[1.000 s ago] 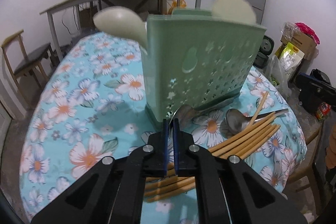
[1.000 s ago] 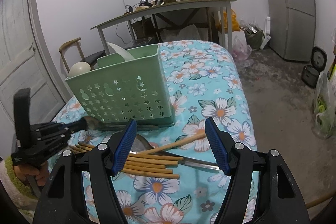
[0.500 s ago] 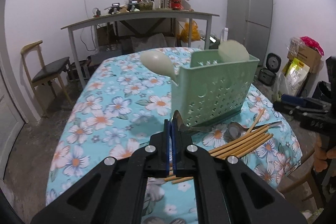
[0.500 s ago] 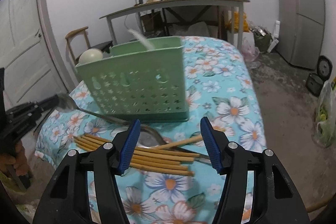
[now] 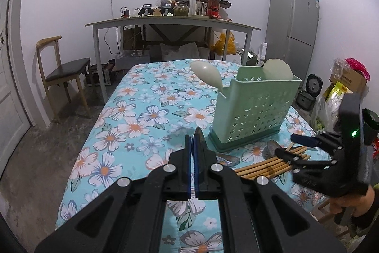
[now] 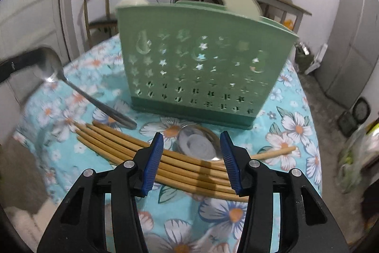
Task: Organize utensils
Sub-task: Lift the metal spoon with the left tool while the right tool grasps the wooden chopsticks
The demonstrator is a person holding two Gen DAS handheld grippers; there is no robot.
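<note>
Lifted off the table since a second ago, the metal spoon (image 5: 198, 137) sits pinched in the clenched left gripper (image 5: 191, 148), near the green holder (image 5: 255, 108). From the right, the right gripper (image 6: 191, 158) is closing with nothing between its jaws, low over the chopsticks (image 6: 184, 167) and another spoon (image 6: 199, 145) lying just before the holder.

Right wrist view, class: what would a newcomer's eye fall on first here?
The green perforated utensil holder stands upright mid-table, pale spoons poking from its top. In front of it lie bamboo chopsticks in a row, under the right gripper, whose jaws are closing above them. At the left, the left gripper, shut on a metal spoon, holds it tilted in the air.
</note>
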